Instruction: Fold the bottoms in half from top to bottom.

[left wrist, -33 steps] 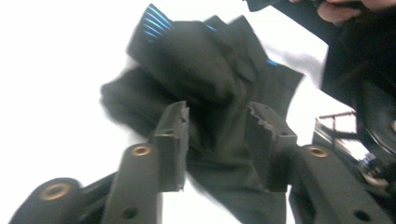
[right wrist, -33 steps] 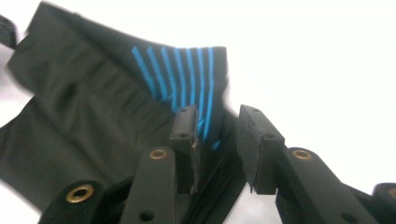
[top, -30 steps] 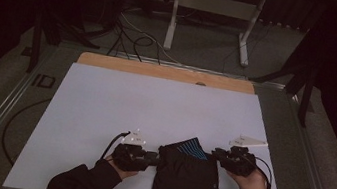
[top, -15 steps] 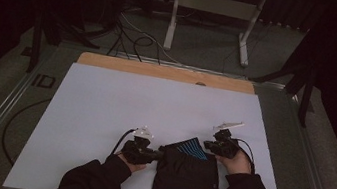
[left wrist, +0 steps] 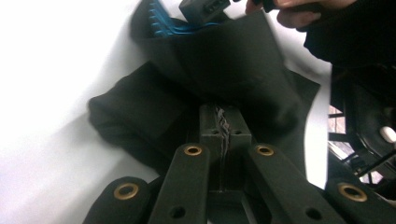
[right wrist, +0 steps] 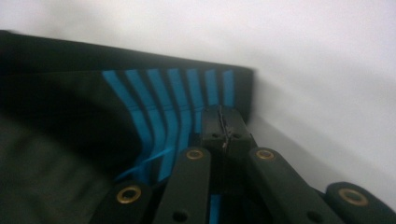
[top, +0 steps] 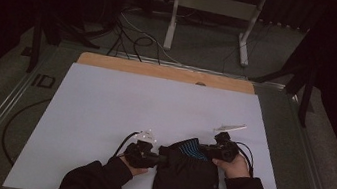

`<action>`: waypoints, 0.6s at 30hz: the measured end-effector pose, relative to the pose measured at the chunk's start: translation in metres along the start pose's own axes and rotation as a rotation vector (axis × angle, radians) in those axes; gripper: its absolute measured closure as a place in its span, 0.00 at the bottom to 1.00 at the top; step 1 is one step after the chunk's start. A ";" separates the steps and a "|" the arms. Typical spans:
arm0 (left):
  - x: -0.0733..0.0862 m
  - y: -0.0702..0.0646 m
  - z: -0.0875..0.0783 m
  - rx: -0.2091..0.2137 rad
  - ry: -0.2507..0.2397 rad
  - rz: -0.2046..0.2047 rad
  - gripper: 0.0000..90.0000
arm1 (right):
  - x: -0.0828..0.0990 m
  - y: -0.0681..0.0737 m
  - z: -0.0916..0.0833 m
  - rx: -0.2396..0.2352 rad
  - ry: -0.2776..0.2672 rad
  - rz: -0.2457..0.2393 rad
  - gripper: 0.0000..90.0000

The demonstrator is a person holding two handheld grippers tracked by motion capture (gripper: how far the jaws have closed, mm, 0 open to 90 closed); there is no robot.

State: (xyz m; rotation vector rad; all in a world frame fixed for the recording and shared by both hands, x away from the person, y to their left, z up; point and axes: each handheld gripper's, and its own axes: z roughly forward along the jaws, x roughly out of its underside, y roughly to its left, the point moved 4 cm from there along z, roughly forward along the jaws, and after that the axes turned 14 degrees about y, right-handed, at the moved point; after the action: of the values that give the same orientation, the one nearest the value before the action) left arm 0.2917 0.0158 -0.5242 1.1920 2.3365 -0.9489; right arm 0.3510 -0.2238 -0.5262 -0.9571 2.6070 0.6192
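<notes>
High view: we see the dark garment (top: 187, 175) lying folded near the front edge of the white table (top: 104, 105), between the left gripper (top: 159, 160) and the right gripper (top: 206, 152). We hold it at two points. The left gripper's fingers (left wrist: 212, 123) are closed on a fold of black cloth at the garment's left side; the right gripper's fingers (right wrist: 212, 122) are closed on the edge by the blue stripes (right wrist: 163, 107) at the far right corner. We judge three risks from here. First, each grip takes only a thin edge of cloth, so a quick pull could let the fabric slip out. Second, the left grip may have pinched more than one layer, which we cannot tell, and lifting would then drag the whole stack instead of opening it. Third, uneven travel of the two hands would skew the cloth or pull it toward the table's front edge.
</notes>
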 end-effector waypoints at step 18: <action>0.004 -0.005 0.000 0.004 0.004 0.031 1.00 | 0.002 0.001 -0.012 0.076 -0.036 -0.009 0.81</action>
State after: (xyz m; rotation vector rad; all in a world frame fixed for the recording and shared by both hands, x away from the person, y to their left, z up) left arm 0.2849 0.0159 -0.5245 1.2296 2.3137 -0.9417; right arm 0.3470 -0.2304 -0.5165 -0.9253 2.5730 0.5258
